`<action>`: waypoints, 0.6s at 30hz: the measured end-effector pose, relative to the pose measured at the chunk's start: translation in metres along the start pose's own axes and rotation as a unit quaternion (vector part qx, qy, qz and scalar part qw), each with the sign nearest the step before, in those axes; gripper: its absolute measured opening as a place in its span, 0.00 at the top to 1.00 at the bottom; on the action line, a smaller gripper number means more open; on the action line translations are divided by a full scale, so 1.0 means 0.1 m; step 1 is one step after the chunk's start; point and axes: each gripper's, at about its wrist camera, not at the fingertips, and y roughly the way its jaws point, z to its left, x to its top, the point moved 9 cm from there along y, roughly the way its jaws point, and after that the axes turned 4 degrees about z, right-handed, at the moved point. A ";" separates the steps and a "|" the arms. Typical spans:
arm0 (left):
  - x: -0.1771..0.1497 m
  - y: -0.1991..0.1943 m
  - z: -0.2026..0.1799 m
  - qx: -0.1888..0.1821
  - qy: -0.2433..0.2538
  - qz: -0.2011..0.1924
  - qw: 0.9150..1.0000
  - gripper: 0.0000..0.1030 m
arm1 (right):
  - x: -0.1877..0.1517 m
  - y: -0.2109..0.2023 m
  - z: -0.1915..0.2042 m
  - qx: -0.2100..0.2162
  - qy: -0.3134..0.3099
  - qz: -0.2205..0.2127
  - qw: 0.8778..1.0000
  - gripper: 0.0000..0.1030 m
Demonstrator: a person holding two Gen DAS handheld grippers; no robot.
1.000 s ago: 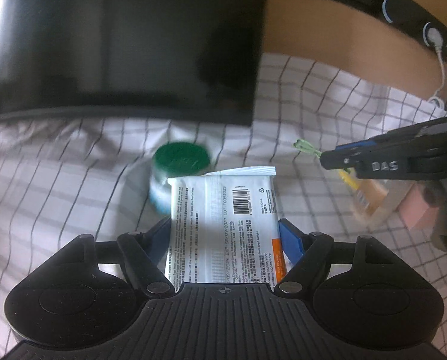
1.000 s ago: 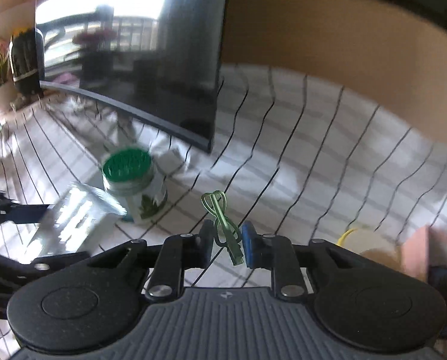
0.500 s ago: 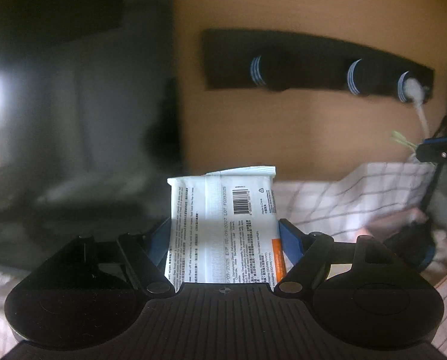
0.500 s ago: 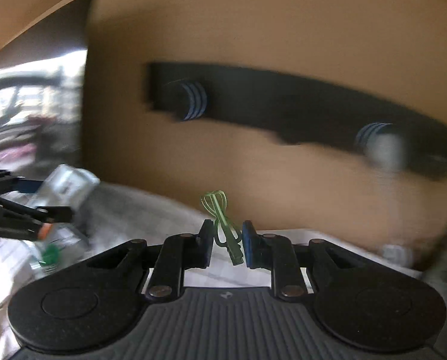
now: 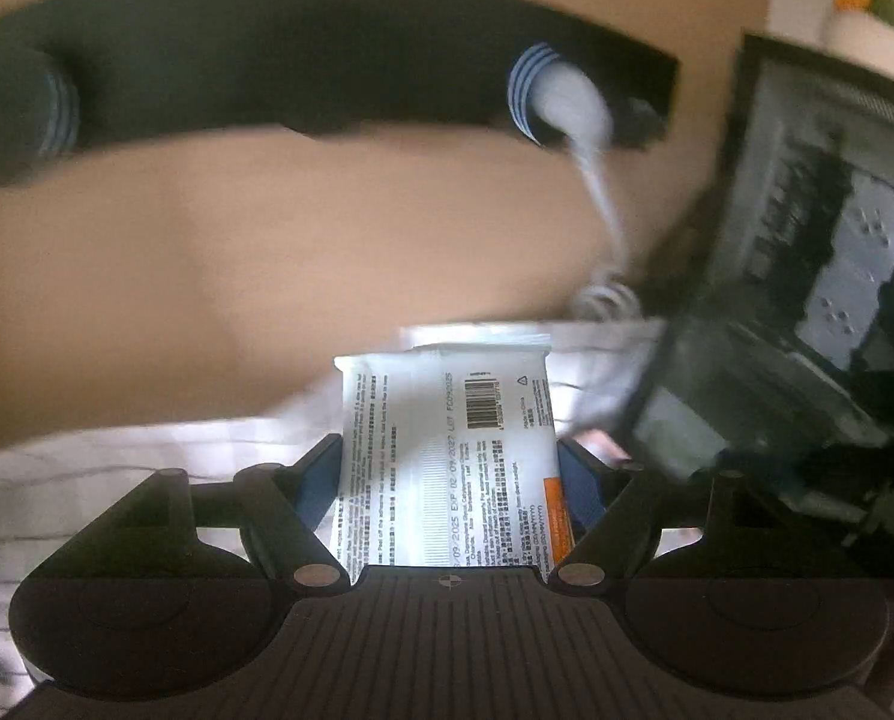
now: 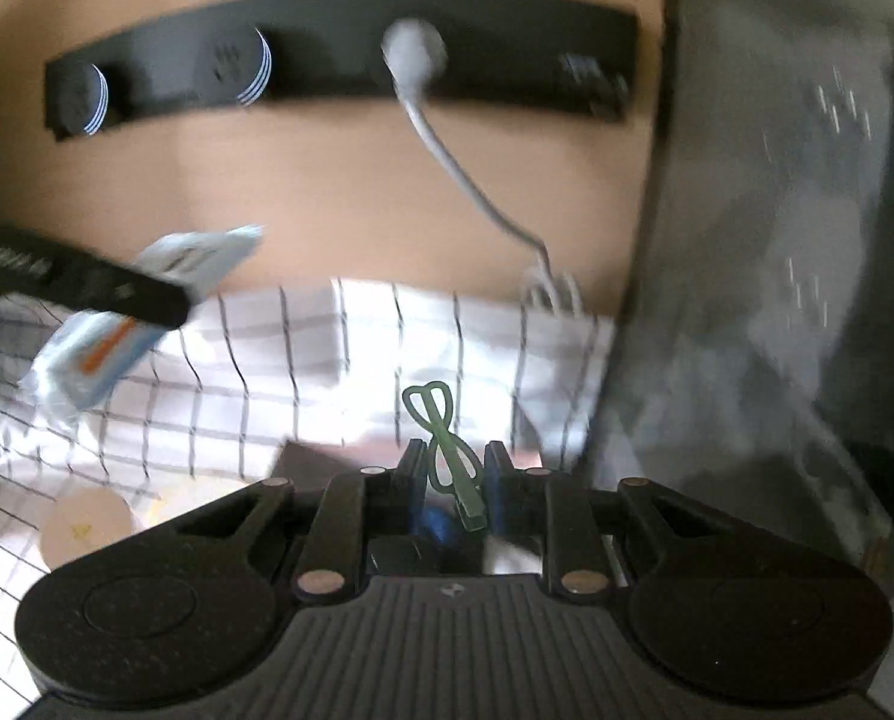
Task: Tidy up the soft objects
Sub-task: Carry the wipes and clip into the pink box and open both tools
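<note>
Though motion blurs both views, a checked cloth [image 6: 303, 372] shows under a blurred dark frame [image 6: 777, 240]. The left gripper [image 5: 447, 468] clamps a white packet [image 5: 447, 450], its lower end hidden. The right gripper [image 6: 450, 468] pinches a green cable [image 6: 444, 444].
</note>
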 end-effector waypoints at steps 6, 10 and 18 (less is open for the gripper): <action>-0.19 0.58 -0.47 -0.035 -0.004 0.055 0.998 0.22 | -0.37 0.13 -0.18 -0.029 -0.005 0.033 0.999 0.81; -0.49 1.07 -0.62 -0.077 -0.032 0.138 0.987 0.21 | -0.65 0.27 -0.19 -0.019 0.001 0.073 0.997 0.80; -0.75 1.04 -0.48 -0.034 -0.006 0.150 0.988 0.24 | -0.82 0.22 -0.12 0.010 0.003 0.083 0.996 0.32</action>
